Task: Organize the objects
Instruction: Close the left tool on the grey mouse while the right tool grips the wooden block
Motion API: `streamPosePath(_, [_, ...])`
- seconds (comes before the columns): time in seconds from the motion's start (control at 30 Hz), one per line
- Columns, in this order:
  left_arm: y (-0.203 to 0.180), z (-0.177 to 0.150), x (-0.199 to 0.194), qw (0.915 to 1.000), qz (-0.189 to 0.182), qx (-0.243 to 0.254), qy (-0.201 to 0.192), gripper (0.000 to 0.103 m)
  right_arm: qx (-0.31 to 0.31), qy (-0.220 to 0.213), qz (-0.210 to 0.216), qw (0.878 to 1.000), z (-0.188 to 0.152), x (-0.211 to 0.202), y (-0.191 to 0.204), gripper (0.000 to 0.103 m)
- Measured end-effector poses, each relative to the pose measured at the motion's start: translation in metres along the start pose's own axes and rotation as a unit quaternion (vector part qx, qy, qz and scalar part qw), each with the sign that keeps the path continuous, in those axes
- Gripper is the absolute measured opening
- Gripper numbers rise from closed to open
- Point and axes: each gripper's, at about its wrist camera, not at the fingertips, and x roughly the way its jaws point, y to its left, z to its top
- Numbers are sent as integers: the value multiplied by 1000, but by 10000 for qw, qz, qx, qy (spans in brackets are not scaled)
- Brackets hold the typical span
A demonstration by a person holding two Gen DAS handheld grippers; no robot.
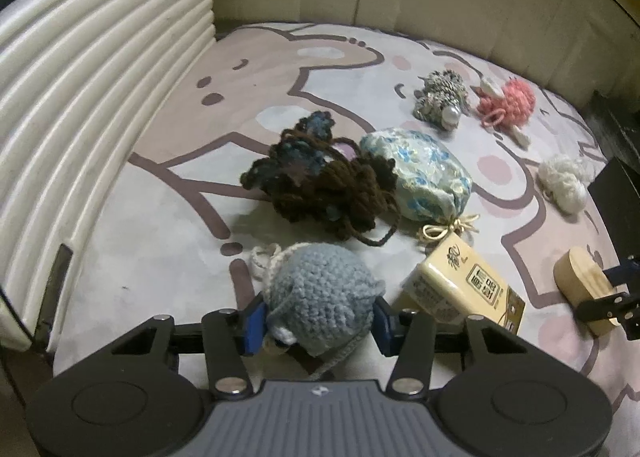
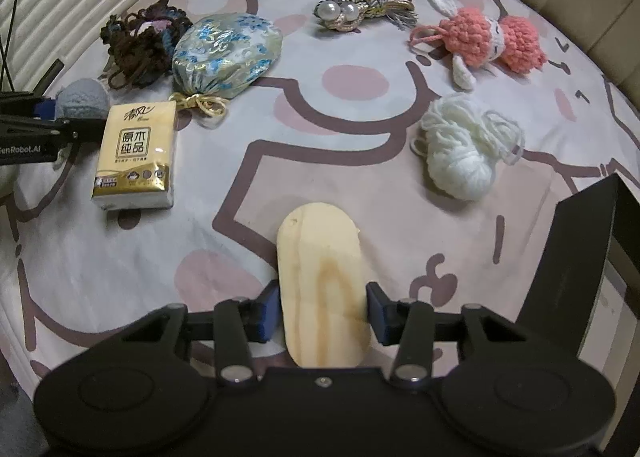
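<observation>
The left tongs (image 1: 318, 321) are clenched on a grey-blue crochet ball (image 1: 316, 293), both blue pads pressed into its sides, with the ball low on the bed sheet (image 1: 160, 257). The right tongs (image 2: 322, 315) straddle a wooden block (image 2: 322, 289) that lies flat on the sheet; the left pad sits against the block's edge and the right pad is just at its other edge, so they grip the wooden block.

Just right of the ball lies a tissue pack (image 1: 460, 285). Behind the ball sits a dark brown yarn tangle (image 1: 316, 185), touching a floral pouch (image 1: 420, 173) with a gold cord. Farther back are a knotted ornament (image 1: 440, 97) with pearls and a pink crochet doll (image 1: 506, 101), near each other. A white yarn bundle (image 1: 564, 177) lies off to the right, apart from the rest.

In the right wrist view the white yarn bundle sits beyond the block to the right, and a black panel (image 2: 576, 257) stands at the right edge. A padded, ribbed headboard (image 1: 100, 77) borders the bed on the left.
</observation>
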Motion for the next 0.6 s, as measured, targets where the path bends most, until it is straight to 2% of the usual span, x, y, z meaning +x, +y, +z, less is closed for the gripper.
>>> streamPosePath(0.3, [-8, 10, -42, 9991, 266, -138, -306, 51, 487, -634, 262, 9965, 6, -43, 0, 45])
streamPosePath(0.6, [-35, 27, -89, 9978, 419, -1, -511, 51, 780, -1055, 139, 9913, 3, -86, 0, 45])
